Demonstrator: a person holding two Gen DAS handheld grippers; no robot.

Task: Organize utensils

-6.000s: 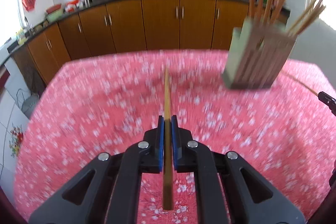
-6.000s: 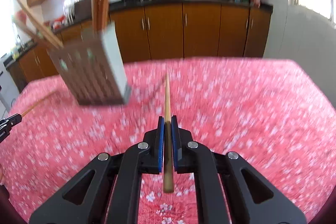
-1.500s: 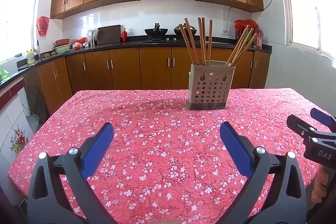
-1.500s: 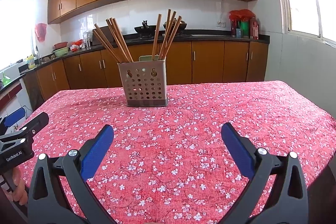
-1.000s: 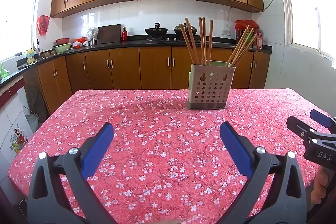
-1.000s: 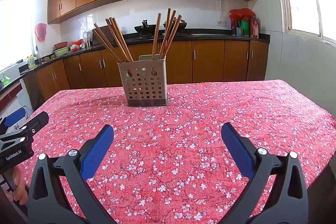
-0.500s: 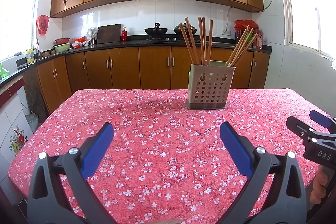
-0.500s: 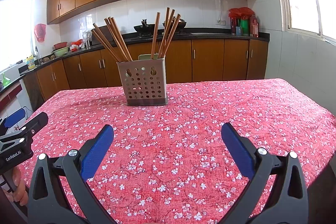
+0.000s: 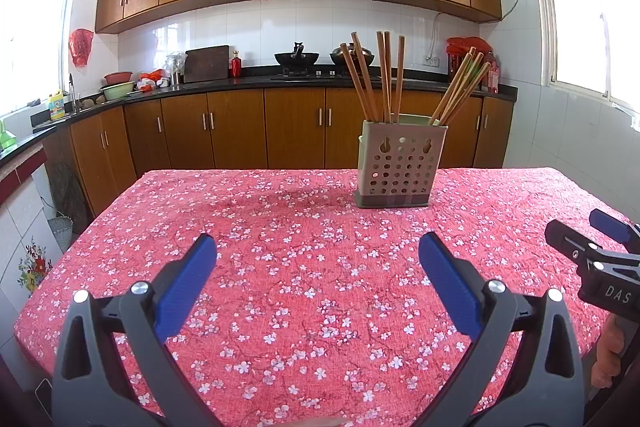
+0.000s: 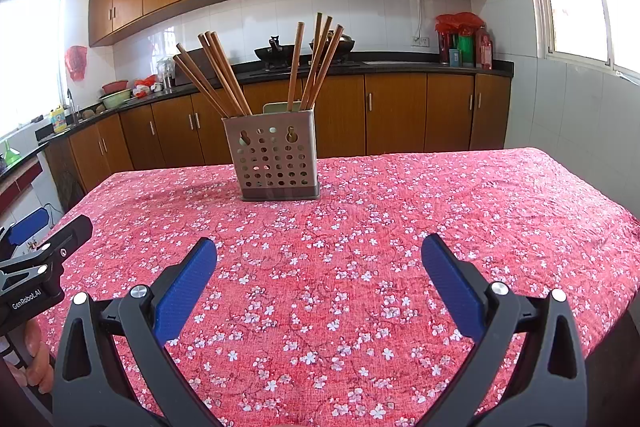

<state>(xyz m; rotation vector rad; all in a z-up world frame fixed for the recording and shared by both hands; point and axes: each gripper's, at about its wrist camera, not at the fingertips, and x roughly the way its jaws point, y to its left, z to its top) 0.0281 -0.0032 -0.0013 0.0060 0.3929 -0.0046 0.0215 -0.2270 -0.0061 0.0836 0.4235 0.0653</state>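
Note:
A grey perforated utensil holder stands upright on the far middle of the table, also in the right wrist view. Several wooden chopsticks stand in it in two bunches. My left gripper is open and empty, held low over the near table, well short of the holder. My right gripper is open and empty, also near the front edge. Each gripper shows at the side of the other's view.
The table carries a red floral cloth. Behind it run wooden kitchen cabinets and a dark counter with pots. The table's edges drop off at left and right.
Six seconds ago each gripper was shut on a chopstick close to the holder; now both are open, empty and drawn back. Over the last second almost nothing moved.

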